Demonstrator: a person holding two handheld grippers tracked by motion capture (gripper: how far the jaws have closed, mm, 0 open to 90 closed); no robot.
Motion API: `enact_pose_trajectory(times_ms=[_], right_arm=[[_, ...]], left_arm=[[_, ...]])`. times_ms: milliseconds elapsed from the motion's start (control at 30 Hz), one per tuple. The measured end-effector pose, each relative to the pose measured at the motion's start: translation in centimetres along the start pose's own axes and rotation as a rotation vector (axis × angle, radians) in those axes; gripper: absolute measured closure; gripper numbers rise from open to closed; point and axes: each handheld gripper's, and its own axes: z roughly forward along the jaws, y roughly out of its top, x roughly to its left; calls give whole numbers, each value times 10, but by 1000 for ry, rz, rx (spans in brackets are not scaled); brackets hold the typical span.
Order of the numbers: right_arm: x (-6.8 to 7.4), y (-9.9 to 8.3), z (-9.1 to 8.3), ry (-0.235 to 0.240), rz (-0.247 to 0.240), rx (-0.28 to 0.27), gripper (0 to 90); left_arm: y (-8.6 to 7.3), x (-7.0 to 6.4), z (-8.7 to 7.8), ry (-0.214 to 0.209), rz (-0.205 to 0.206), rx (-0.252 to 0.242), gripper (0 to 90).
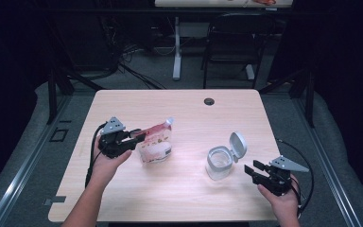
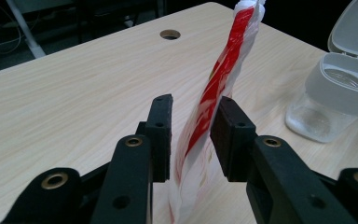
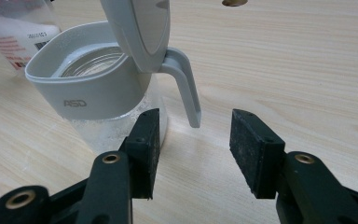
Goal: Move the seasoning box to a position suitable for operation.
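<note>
High view: left gripper (image 1: 139, 136) fingers straddle the pouch (image 1: 154, 142); right gripper (image 1: 254, 169) fingers apart beside the jar (image 1: 219, 162).

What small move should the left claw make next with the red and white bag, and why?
Probably close the left claw on the bag. Its jaws stand on either side of the bag's thin edge with small gaps, so it is not yet gripped. The jar already stands with its lid flipped up, ready for pouring.
</note>
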Motion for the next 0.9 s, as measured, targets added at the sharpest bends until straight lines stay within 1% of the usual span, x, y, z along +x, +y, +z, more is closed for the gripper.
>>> enact_pose_trajectory(times_ms=[133, 167, 200, 300, 333, 467, 667, 800, 900], right_arm=[[0, 0, 0, 0, 2, 0, 532], [0, 0, 0, 0, 2, 0, 532], [0, -1, 0, 0, 4, 2, 532], [-1, -1, 0, 2, 6, -1, 531], [-1, -1, 0, 2, 6, 0, 531], [-1, -1, 1, 3, 8, 3, 531], [0, -1, 2, 3, 8, 9, 531], [-1, -1, 2, 3, 8, 7, 530], [-1, -1, 2, -3, 11, 2, 529]], left_arm=[[2, 0, 7, -6, 2, 3, 703], [2, 0, 8, -14, 2, 4, 703], [2, 0, 10, -22, 3, 3, 726], [2, -1, 11, -17, 13, 3, 747], [3, -2, 10, -21, 15, 4, 755], [2, -4, 9, -15, 27, 8, 833], [2, -7, 8, -15, 38, 4, 888], [3, -10, 9, -22, 48, 0, 900], [4, -12, 9, -12, 56, -2, 900]])
